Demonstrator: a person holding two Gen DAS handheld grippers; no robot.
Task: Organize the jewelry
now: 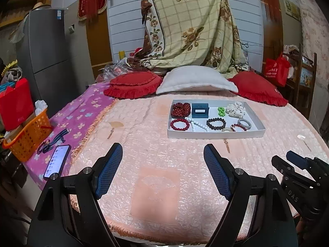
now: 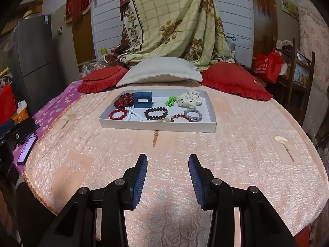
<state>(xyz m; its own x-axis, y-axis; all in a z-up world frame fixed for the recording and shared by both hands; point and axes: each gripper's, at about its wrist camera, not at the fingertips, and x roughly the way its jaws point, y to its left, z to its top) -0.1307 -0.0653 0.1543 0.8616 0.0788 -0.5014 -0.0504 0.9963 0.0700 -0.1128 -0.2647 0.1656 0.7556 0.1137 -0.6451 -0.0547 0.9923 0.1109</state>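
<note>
- The left gripper [image 1: 162, 158] is seen spread wide over the pink quilted bedspread [image 1: 156, 175], nothing held between its fingers.
- In the shallow white cardboard tray [image 2: 156, 127], well ahead of both grippers, are laid a red bead bracelet [image 2: 118, 114], a white bead string [image 2: 133, 114], a small blue box [image 2: 143, 99], a dark bead bracelet [image 2: 155, 113] and a silver bangle [image 2: 192, 114].
- A pale bracelet's shape beside the bangle is hard to make out.
- The right gripper [image 2: 168, 167] is held partly open, empty.

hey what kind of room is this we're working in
Most likely a bedroom in a home: a bed under a pink quilted bedspread, a white pillow between red ruffled cushions, and a grey refrigerator alongside.
</note>
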